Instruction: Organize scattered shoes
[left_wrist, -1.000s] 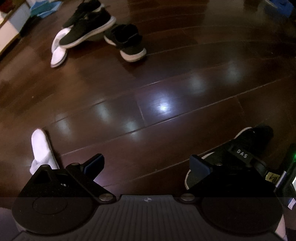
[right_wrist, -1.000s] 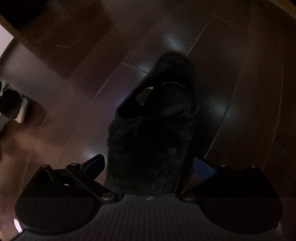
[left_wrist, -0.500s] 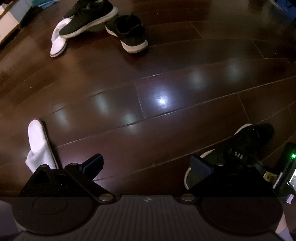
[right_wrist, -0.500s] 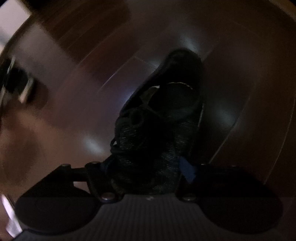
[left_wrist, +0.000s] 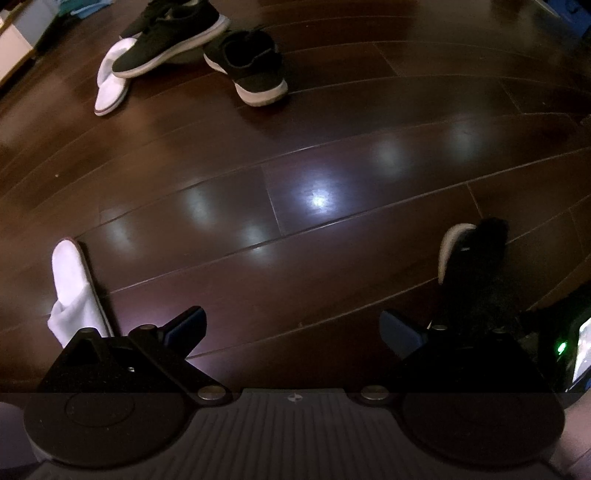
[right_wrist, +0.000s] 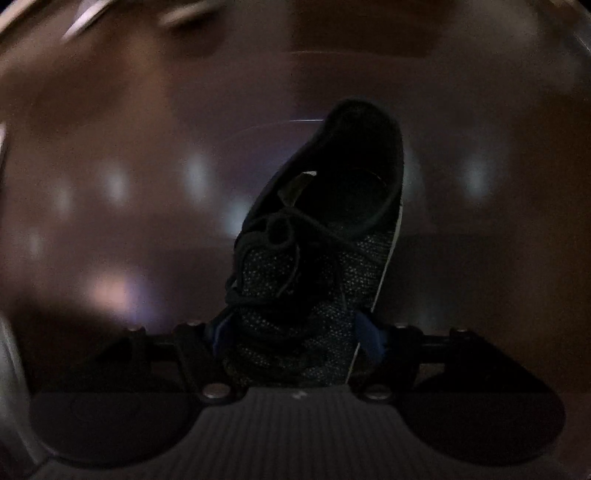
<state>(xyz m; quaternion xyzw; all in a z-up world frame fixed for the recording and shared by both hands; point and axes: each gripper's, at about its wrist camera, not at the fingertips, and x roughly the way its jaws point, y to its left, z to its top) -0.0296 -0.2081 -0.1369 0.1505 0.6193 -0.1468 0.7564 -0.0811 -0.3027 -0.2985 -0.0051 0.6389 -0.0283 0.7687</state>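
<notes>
Whereas a second ago its fingers stood apart, the right hand-held gripper (right_wrist: 291, 332) now clamps the black knit sneaker (right_wrist: 317, 258), lifted off the floor (left_wrist: 295, 147); left hand-held gripper (left_wrist: 291, 328) hovers wide, empty.

Black knit sneaker (right_wrist: 314, 280), white slippers (left_wrist: 74, 291), dark-brown floor (left_wrist: 332, 147)

Wide bare floor (left_wrist: 295, 177) ahead of left claw (left_wrist: 291, 332), white slipper (left_wrist: 72, 291) left, black sneaker (left_wrist: 476, 266) right
</notes>
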